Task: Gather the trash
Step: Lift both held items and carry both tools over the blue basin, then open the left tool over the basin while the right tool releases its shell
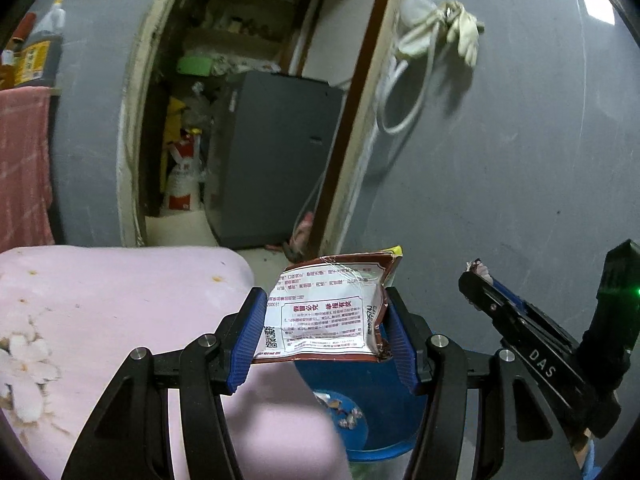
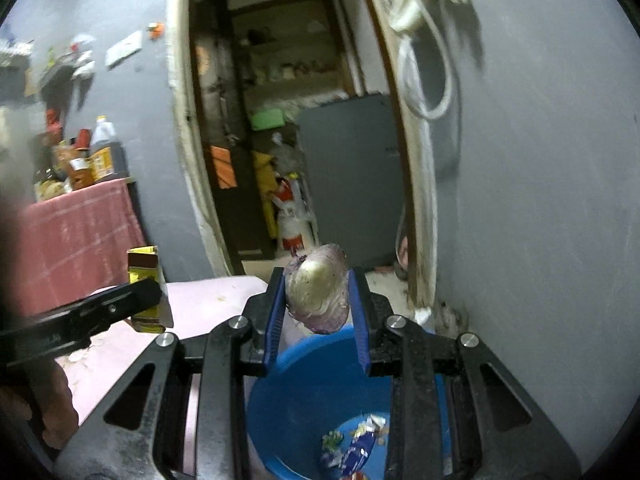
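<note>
Left gripper (image 1: pixel 326 330) clamped on snack wrapper (image 1: pixel 326 308); right gripper (image 2: pixel 318 306) clamped on onion piece (image 2: pixel 318 294). Both held above blue bin (image 2: pixel 304 392). Risk: light wrapper drifts past rim onto pink bedding (image 1: pixel 120 300) if released off-centre

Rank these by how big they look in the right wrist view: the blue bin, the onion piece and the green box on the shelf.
1. Blue bin, largest though partly hidden.
2. Onion piece, held in the right gripper close to the camera, so it looks larger than it is.
3. Green box, far off in the back room, so its true size is unsure.
</note>
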Action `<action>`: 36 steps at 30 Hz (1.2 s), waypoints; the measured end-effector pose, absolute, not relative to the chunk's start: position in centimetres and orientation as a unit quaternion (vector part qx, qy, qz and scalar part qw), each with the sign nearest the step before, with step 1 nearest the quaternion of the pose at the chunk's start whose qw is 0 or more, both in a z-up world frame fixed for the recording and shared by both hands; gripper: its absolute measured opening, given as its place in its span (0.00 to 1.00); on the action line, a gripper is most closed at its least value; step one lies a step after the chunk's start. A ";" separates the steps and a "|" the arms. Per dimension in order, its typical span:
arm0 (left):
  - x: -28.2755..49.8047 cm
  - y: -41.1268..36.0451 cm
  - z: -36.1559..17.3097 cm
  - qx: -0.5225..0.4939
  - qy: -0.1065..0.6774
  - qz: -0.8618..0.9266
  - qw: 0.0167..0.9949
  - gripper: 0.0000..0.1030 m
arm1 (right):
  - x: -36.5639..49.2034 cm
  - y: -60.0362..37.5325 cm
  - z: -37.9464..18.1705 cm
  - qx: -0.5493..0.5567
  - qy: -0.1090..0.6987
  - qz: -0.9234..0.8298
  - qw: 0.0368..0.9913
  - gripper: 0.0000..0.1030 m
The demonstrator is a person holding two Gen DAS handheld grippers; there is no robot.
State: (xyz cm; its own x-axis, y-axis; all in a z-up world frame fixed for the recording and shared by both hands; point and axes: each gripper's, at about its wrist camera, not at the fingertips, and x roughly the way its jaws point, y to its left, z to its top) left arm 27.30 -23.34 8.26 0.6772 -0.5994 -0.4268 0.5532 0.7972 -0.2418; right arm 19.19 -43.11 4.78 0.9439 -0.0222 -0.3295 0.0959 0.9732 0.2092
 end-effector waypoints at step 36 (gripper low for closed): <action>31.4 -25.4 3.0 -0.063 0.331 -0.265 0.903 0.72 | 20.8 -48.4 1.5 0.208 0.219 -0.061 0.951 0.63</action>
